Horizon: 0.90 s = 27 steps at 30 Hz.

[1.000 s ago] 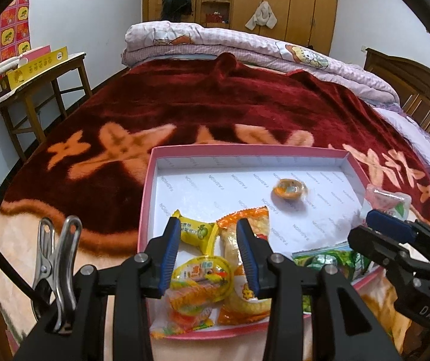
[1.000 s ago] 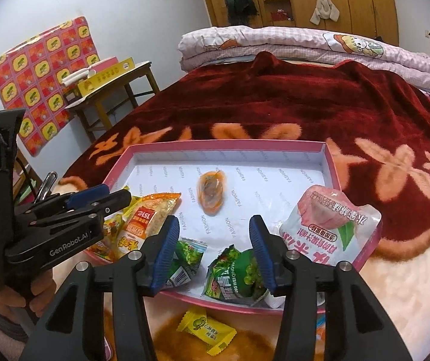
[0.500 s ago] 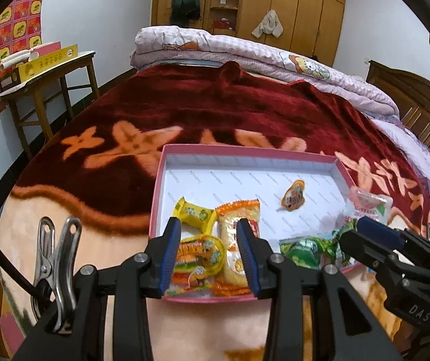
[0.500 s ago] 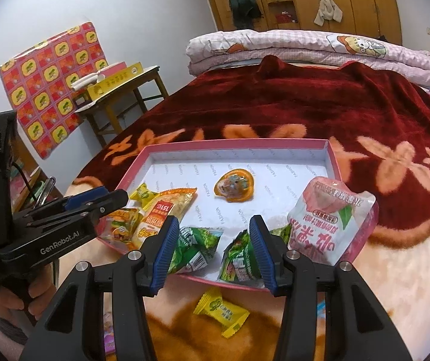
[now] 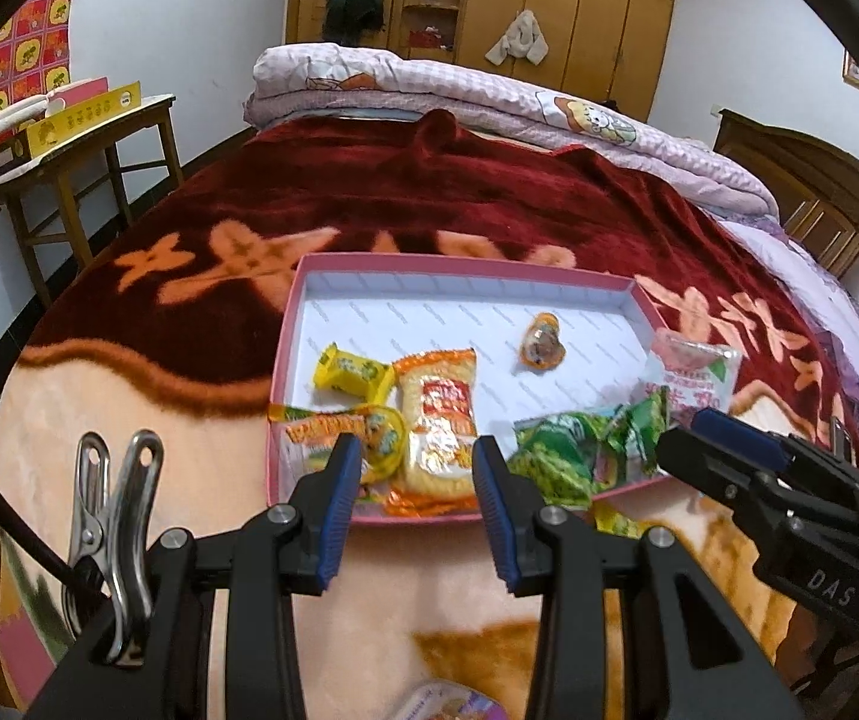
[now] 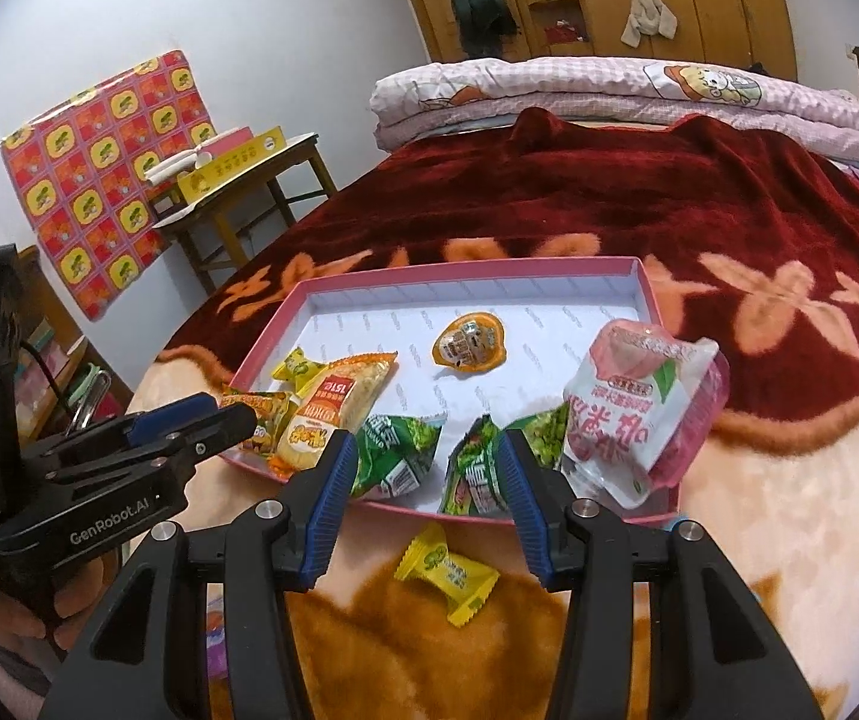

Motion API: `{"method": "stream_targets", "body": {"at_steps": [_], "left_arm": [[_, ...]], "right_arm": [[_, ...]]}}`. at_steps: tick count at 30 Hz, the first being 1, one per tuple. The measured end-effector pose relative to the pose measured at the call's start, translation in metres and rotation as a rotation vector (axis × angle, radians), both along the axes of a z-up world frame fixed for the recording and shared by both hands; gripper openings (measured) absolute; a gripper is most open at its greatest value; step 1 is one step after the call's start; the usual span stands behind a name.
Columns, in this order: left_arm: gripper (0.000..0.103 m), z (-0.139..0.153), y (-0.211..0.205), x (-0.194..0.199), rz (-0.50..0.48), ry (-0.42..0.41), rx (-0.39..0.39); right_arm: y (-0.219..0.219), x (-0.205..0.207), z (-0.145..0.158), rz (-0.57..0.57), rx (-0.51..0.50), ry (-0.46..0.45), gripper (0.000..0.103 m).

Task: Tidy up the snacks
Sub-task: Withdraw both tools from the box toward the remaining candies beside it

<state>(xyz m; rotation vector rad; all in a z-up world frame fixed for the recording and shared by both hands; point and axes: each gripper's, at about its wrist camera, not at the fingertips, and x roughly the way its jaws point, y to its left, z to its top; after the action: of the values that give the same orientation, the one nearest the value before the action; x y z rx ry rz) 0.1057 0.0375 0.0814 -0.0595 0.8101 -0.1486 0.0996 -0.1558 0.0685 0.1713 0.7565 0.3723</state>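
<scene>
Both your claws, left (image 5: 417,501) and right (image 6: 423,492), have pulled back from the pink tray (image 6: 465,267), part-open and empty; one yellow candy (image 6: 447,567) remains outside.

We see a shallow pink tray (image 6: 648,285) on the bed holding an orange jelly cup (image 6: 468,342), two green packets (image 6: 396,453), an orange-yellow biscuit pack (image 6: 336,402) and a pink-white pouch (image 6: 633,414) propped on its right rim (one yellow candy (image 6: 447,570) lies outside, just before the tray).
</scene>
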Motion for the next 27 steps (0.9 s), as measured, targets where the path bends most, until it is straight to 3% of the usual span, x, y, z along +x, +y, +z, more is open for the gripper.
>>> {"method": "stream_targets", "body": {"at_steps": [27], "left_arm": [[0.040, -0.012, -0.043, -0.046, -0.087, 0.033, -0.007]], "right_arm": [[-0.049, -0.056, -0.018, -0.064, -0.032, 0.058, 0.050]]}}
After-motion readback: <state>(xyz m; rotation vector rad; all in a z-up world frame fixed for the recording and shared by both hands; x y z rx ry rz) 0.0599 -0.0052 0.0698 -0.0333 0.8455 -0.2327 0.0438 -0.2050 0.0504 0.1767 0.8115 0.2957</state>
